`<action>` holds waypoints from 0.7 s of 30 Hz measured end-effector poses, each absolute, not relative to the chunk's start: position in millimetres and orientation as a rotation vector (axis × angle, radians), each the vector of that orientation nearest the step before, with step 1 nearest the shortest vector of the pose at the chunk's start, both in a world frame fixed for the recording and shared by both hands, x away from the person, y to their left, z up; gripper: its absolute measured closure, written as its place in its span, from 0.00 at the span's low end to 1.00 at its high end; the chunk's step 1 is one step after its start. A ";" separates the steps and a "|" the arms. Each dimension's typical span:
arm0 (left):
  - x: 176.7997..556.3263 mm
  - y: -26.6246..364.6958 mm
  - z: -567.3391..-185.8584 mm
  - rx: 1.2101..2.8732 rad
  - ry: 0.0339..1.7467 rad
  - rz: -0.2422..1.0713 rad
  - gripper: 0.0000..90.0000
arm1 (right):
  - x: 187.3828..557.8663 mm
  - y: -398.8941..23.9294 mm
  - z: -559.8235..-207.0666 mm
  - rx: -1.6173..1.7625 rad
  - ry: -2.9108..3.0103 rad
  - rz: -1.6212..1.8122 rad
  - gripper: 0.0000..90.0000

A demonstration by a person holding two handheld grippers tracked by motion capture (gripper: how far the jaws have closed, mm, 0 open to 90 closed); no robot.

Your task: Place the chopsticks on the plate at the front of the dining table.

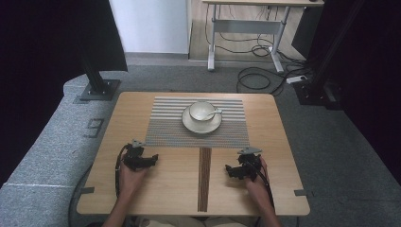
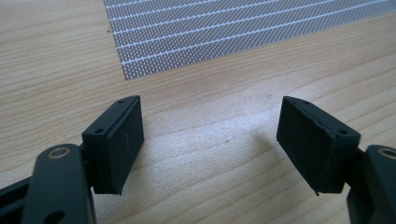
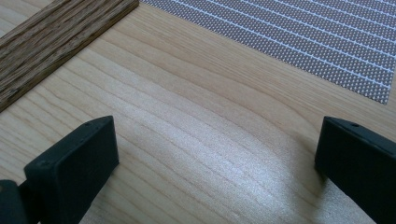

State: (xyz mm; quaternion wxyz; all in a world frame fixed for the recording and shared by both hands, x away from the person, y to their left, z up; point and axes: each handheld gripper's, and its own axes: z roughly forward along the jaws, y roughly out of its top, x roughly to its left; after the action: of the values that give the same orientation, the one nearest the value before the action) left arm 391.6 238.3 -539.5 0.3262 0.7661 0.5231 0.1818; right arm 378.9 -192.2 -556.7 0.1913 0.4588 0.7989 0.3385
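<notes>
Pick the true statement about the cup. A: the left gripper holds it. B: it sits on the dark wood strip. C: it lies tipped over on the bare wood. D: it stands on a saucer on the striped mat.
D: the cup stands upright on the saucer, which rests on the striped mat, away from both grippers.

Two forearms reaching in from the near edge, left tongs held low in the left hand, jaws spread wide with nothing between, right tongs held low in the right hand, jaws likewise wide apart, both pointing inward
</notes>
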 end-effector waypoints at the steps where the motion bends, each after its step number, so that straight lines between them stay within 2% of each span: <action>1: 391.6 238.3 -539.5 2.008 1.371 0.476 0.27 | 378.9 -192.2 -556.7 1.289 2.244 0.951 0.00; 21: 384.5 220.0 -527.4 2.031 1.274 0.502 0.27 | 378.7 -191.9 -556.8 1.281 2.248 0.953 0.00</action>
State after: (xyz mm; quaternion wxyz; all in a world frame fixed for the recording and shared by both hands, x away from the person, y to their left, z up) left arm 384.5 220.0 -527.4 0.3392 0.7800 0.4893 0.1927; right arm 378.7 -191.9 -556.8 0.1910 0.4561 0.8003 0.3392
